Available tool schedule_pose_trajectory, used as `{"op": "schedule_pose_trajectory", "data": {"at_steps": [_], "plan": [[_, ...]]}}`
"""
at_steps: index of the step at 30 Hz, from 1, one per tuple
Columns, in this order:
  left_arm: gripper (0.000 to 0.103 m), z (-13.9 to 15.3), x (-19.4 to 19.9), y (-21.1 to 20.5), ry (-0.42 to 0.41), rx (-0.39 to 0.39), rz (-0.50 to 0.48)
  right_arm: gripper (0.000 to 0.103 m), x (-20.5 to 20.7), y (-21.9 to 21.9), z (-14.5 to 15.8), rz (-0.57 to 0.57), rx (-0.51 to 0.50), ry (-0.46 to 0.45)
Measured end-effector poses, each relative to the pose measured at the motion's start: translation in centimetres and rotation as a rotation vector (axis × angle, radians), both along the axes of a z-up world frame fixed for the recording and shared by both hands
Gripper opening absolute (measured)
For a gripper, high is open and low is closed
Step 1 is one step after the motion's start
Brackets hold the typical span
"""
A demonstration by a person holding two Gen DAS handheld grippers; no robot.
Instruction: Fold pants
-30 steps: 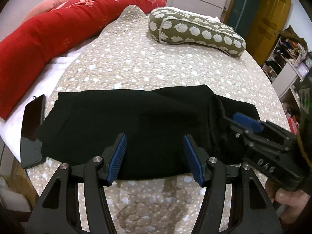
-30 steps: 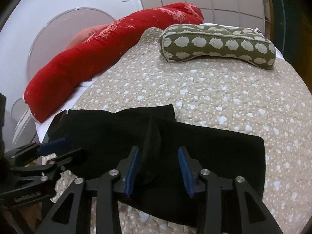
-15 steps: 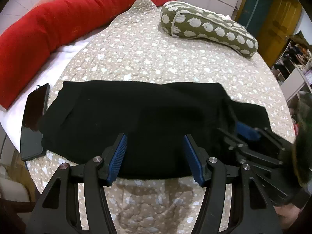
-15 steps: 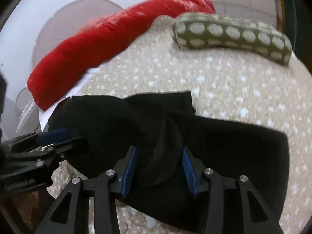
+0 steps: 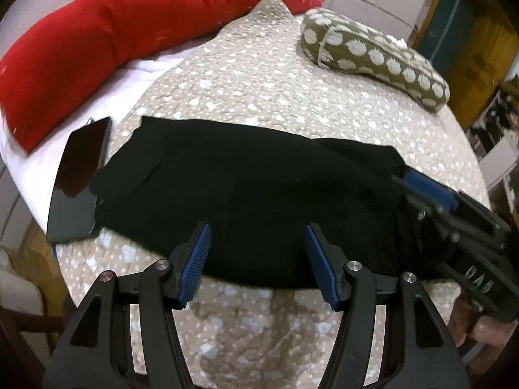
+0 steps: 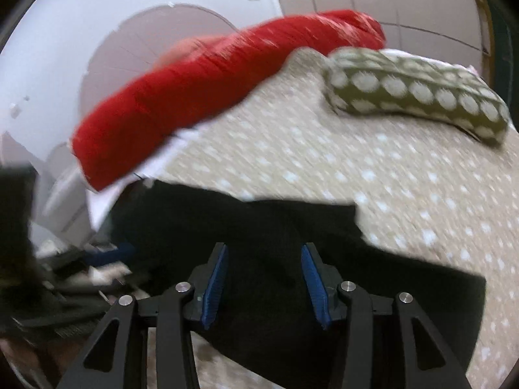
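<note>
Black pants (image 5: pixel 253 191) lie folded lengthwise across a beige dotted quilt (image 5: pixel 275 94). My left gripper (image 5: pixel 256 259) is open at the pants' near edge, blue pads either side of the cloth edge, holding nothing. My right gripper (image 6: pixel 264 278) is open over the right part of the pants (image 6: pixel 292 246); the view is blurred. The right gripper also shows at the right in the left wrist view (image 5: pixel 431 194), resting on the pants. The left gripper shows blurred at the left in the right wrist view (image 6: pixel 107 256).
A black phone (image 5: pixel 81 175) lies at the pants' left end near the bed edge. A red bolster (image 5: pixel 123 32) runs along the far left. A green spotted pillow (image 5: pixel 373 58) lies at the far right. A yellow door (image 5: pixel 480 42) and shelves stand beyond the bed.
The right gripper has opened wider and moved left over the pants, with the raised fold between its pads now lying flatter. The left gripper stays open at the near edge.
</note>
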State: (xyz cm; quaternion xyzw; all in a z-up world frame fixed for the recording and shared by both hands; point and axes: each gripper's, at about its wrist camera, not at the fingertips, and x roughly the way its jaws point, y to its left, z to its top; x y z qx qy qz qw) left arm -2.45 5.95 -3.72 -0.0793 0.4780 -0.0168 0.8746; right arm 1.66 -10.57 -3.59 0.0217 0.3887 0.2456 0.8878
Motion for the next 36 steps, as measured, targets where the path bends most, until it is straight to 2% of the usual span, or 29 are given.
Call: {"op": "schedule_pose_trajectory", "data": {"at_steps": [2, 5, 9, 11, 14, 15, 17, 20, 24, 25, 27, 29, 31, 36], "plan": [[0.06, 0.3, -1.0, 0.9, -0.014, -0.048, 0.012, 0.047, 0.5, 1.8, 0.7, 0.07, -0.001, -0.02], [0.06, 0.0, -2.5, 3.2, -0.017, -0.115, 0.083, 0.047, 2.5, 5.1, 0.4, 0.188, 0.009, 0.004], [0.06, -1.1, -3.4, 6.3, -0.01, -0.147, 0.189, 0.048, 5.5, 8.8, -0.4, 0.245, -0.013, 0.044], [0.06, -1.7, -3.5, 7.8, -0.015, -0.193, 0.234, 0.048, 6.9, 10.8, -0.8, 0.273, -0.038, 0.05], [0.06, -2.8, -2.5, 8.5, 0.003, -0.237, 0.254, 0.049, 8.5, 13.4, -1.8, 0.318, -0.086, 0.062], [0.062, -3.0, -2.2, 8.5, 0.003, -0.247, 0.261, 0.049, 9.1, 14.0, -2.2, 0.323, -0.097, 0.068], [0.074, -3.1, -1.8, 8.6, -0.019, -0.27, 0.276, 0.049, 10.6, 15.3, -3.0, 0.342, -0.094, 0.095], [0.084, -3.2, -1.3, 8.5, -0.038, -0.293, 0.286, 0.049, 11.8, 16.0, -4.3, 0.384, -0.088, 0.154], [0.092, -3.3, -0.7, 8.4, -0.046, -0.31, 0.292, 0.049, 12.7, 16.6, -5.4, 0.424, -0.024, 0.201], [0.092, -3.3, -0.5, 8.3, -0.046, -0.306, 0.293, 0.047, 12.7, 16.6, -5.5, 0.424, -0.007, 0.204], [0.092, -3.3, -0.4, 8.3, -0.05, -0.306, 0.291, 0.029, 12.5, 16.4, -5.5, 0.43, 0.01, 0.203], [0.092, -3.2, -0.7, 8.6, -0.06, -0.331, 0.287, 0.023, 12.2, 16.1, -5.0, 0.43, 0.017, 0.186], [0.092, -3.2, -1.3, 9.1, -0.07, -0.394, 0.283, 0.022, 11.8, 15.6, -4.3, 0.43, 0.027, 0.169], [0.092, -3.0, -3.0, 9.9, -0.107, -0.469, 0.256, 0.023, 11.4, 16.0, -4.3, 0.418, 0.009, 0.161]]}}
